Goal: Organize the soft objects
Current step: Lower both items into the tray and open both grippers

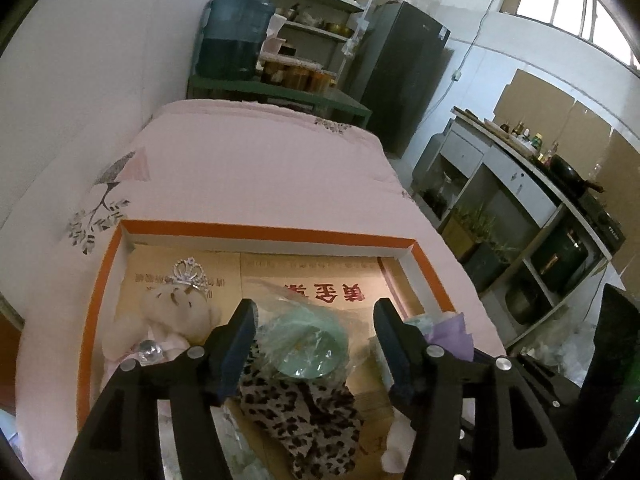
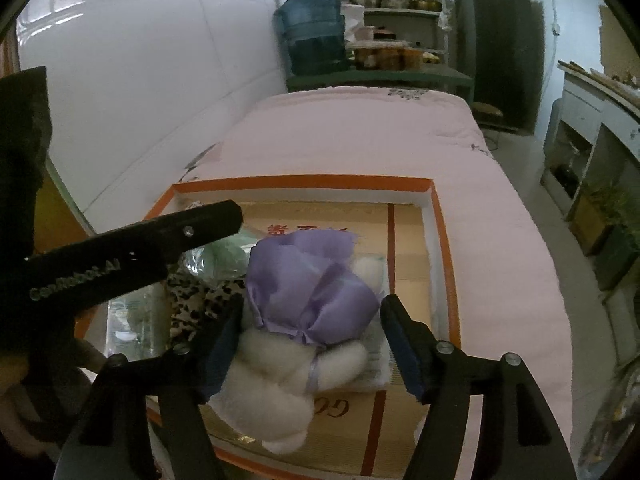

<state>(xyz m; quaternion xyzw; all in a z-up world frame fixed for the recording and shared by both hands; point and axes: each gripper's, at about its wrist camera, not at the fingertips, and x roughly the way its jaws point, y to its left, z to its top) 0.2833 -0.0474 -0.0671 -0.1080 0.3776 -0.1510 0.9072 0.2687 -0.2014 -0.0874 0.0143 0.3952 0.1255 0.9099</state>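
Mostly unreadable: red mirrored characters on box liner (image 1: pixel 324 292); both hand-held grippers (image 1: pixel 316 344) (image 2: pixel 312 344) agape, gripping nothing

Left tool (image 1: pixel 316 346) jaws wide apart, gripping nothing. Landmark: orange-rimmed box (image 1: pixel 276 233) on the pink bed (image 1: pixel 256 168). Inside box: green item in clear plastic bag (image 1: pixel 306 340) between the 2 fingers, leopard-print cloth (image 1: pixel 304 416) nearer the camera, white teddy bear (image 1: pixel 176 312) with a silver crown (image 1: pixel 189 273) at left, purple fabric (image 1: pixel 450 334) at right.
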